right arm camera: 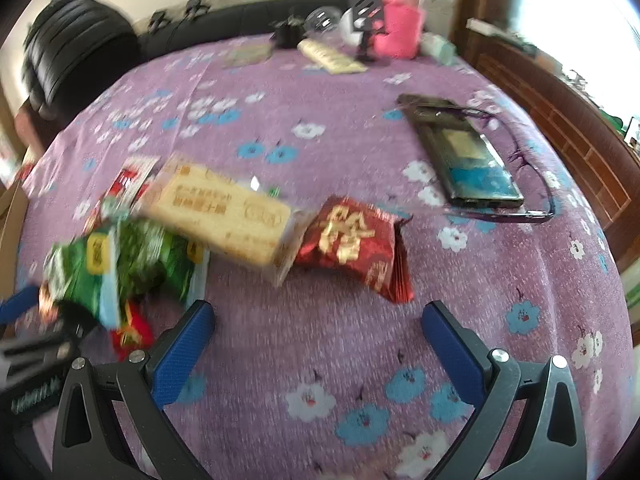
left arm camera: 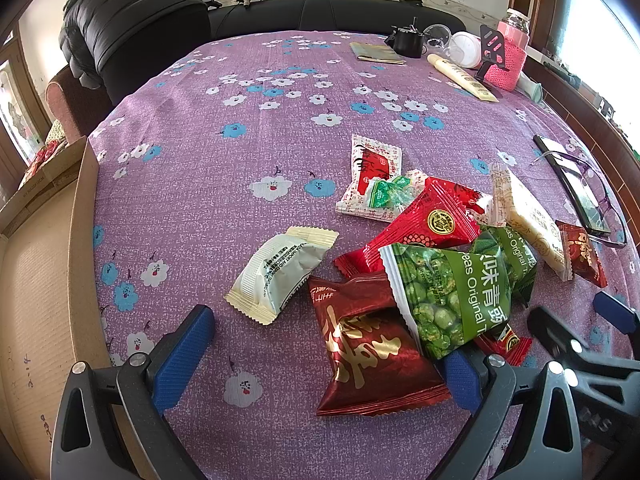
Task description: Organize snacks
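A heap of snack packets lies on the purple flowered tablecloth (left arm camera: 240, 168). My left gripper (left arm camera: 324, 364) is open, and a dark red packet with gold characters (left arm camera: 368, 360) lies between its blue fingers (left arm camera: 184, 356). Overlapping that packet is a green peas bag (left arm camera: 444, 292), with a red packet (left arm camera: 424, 228) behind it. A white packet (left arm camera: 280, 272) lies apart to the left. My right gripper (right arm camera: 318, 348) is open over bare cloth, just short of a small dark red packet (right arm camera: 352, 240) and a cream biscuit packet (right arm camera: 228, 216). The right wrist view is blurred.
A cardboard box (left arm camera: 40, 280) stands at the table's left edge. A phone (right arm camera: 464, 156) and glasses (right arm camera: 532, 184) lie to the right. A pink bottle (left arm camera: 512, 52), a tube and small items sit at the far edge. A black jacket (left arm camera: 132, 12) hangs beyond the table.
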The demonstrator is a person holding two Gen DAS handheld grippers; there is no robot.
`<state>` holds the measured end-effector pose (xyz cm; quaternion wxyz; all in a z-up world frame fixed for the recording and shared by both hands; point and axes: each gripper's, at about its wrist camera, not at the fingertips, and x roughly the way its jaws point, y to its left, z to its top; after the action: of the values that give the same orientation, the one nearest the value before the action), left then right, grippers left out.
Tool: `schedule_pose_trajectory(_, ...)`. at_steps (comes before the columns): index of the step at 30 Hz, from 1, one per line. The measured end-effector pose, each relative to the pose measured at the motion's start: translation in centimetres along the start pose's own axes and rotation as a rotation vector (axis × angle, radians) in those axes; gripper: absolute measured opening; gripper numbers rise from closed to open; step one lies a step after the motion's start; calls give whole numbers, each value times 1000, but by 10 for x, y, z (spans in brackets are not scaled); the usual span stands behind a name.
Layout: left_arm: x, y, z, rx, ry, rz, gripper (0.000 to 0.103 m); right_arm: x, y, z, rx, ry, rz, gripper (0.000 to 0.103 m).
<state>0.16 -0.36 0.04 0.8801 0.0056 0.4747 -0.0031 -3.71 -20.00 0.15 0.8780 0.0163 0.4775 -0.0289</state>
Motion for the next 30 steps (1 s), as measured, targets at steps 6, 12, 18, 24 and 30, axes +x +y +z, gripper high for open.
schedule_pose_trajectory(6, 0, 0, 0, 0, 0, 0, 103, -18, -15, -9, -12, 18, 134, 101)
schedule_pose_trajectory(12, 0, 0, 0, 0, 0, 0, 103, -60, -49, -17, -14, 1, 254, 92)
schedule_pose_trajectory(18, 0, 0, 0, 0, 0, 0, 103, -88, -82, -26, -70, 5, 330, 55)
schedule_pose_trajectory(24, 0, 0, 0, 0, 0, 0, 103, -99, -84, -22, -187, 2, 447, 48)
schedule_pose_trajectory(30, 0, 0, 0, 0, 0, 0, 103, -100, -58, -8, -346, 10, 521, 39)
